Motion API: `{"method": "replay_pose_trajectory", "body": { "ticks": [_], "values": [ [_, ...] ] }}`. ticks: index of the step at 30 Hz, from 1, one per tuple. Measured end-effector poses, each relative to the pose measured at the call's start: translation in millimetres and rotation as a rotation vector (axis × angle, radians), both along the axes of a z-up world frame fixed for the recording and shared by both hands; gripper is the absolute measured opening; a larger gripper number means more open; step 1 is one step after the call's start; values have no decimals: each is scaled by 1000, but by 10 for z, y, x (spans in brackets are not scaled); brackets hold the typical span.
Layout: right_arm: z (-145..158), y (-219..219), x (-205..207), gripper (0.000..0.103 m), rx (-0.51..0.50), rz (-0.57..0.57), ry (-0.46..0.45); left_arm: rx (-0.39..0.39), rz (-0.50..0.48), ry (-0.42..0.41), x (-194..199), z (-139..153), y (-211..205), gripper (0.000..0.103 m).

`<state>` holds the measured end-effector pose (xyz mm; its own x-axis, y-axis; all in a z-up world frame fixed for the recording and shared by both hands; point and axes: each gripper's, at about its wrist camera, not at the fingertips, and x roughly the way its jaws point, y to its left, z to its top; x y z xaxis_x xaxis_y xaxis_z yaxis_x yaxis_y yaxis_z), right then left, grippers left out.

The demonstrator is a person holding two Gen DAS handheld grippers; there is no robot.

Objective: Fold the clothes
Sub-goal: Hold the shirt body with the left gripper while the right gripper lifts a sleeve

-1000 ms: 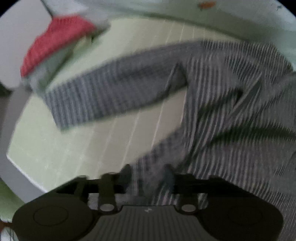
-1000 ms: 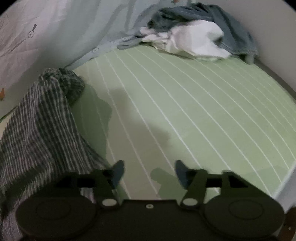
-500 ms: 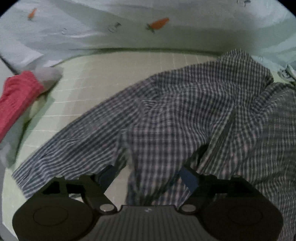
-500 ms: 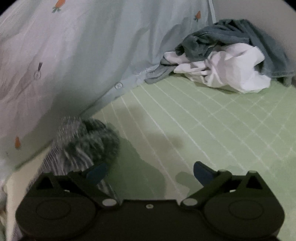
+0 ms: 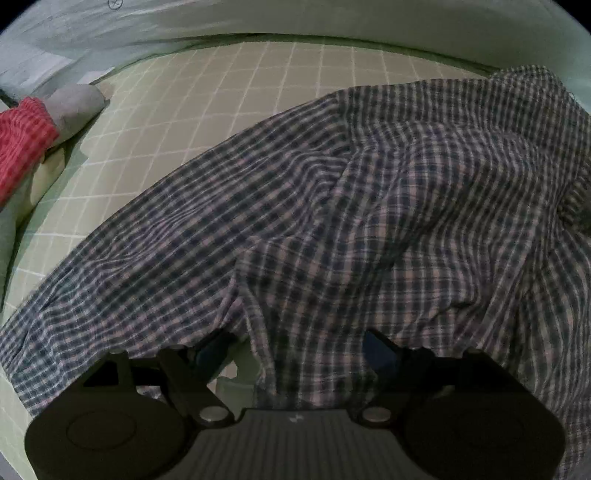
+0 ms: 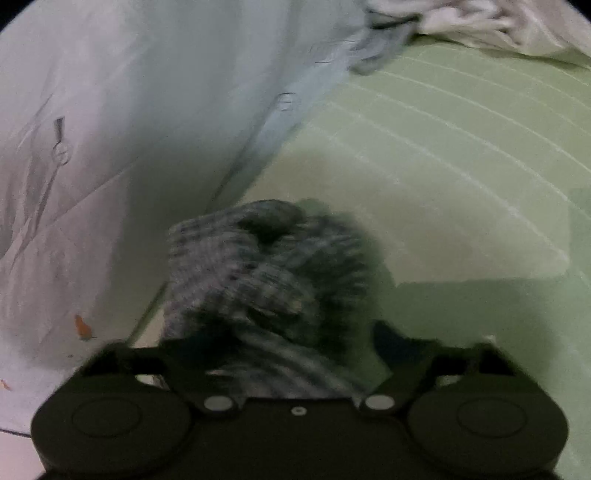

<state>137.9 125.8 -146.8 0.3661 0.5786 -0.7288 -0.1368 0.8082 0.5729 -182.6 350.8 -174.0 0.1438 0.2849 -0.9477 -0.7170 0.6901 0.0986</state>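
Left wrist view: checked shirt [image 5: 369, 206] is spread on the green sheet [image 5: 229, 96], left gripper [image 5: 295, 347] spread wide over its hem. Only the right view shows the right gripper [image 6: 306, 343], also open, with the bunched shirt between its fingers and white laundry [image 6: 491, 22] at 1 o'clock.

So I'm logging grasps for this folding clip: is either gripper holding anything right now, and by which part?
Nothing is held. Both the left gripper and right gripper are open, with the checked shirt lying between their fingers, ungripped.
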Motion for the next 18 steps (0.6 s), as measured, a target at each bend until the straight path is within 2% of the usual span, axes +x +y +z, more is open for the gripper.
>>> {"method": "replay_pose_trajectory", "body": {
  "ticks": [1,2,4,7,11,14,18],
  "values": [
    [41,127,-5,49,-10,26,-27,-4,12,-1,-22,-3,7,81],
    [85,258,-12,47,-21,55,-55,-9,25,-1,-44,-7,14,81],
    [193,588,-144,39,-54,190,-130,-19,46,1,-81,-18,21,81],
    [264,1063,-485,37,-46,415,-198,-21,56,11,-108,-27,11,81],
    [150,1279,-901,40,-22,567,-172,-20,61,20,-124,-4,-48,82],
    [179,1047,-904,48,-11,518,-187,-27,60,26,-147,-16,-71,82],
    [261,666,-812,50,7,417,-213,-25,51,33,-143,-48,-57,88]
  ]
}}
